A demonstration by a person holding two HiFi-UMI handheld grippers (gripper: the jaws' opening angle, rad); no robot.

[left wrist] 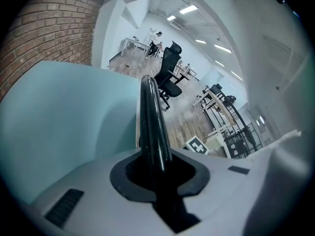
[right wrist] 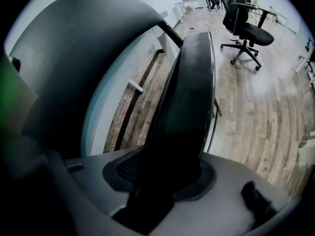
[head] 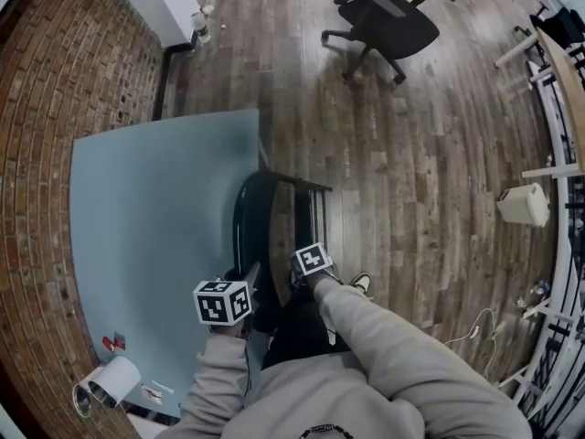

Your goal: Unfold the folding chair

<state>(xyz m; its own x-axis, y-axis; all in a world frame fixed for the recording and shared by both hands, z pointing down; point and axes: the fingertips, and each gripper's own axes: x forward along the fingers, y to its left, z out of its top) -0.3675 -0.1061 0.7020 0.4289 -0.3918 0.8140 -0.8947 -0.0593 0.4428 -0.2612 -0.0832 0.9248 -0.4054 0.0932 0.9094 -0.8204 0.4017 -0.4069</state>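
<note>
The folded black chair (head: 265, 213) stands upright on the wood floor beside a light-blue panel (head: 155, 208). My left gripper (head: 239, 283) is at the chair's top left. In the left gripper view the glossy black frame tube (left wrist: 151, 127) runs through its jaws, and the left gripper (left wrist: 157, 173) is shut on it. My right gripper (head: 303, 274) is at the chair's top right. In the right gripper view the right gripper (right wrist: 162, 176) is shut on the edge of the dark seat panel (right wrist: 189, 97), with the curved backrest (right wrist: 83, 58) to the left.
A brick wall (head: 55, 154) stands behind the blue panel. A black office chair (head: 384, 16) is farther off on the wood floor. A white bin (head: 524, 204) and desks (head: 567, 80) line the right side. A white roll (head: 111, 380) lies lower left. My shoe (head: 362, 283) is by the chair.
</note>
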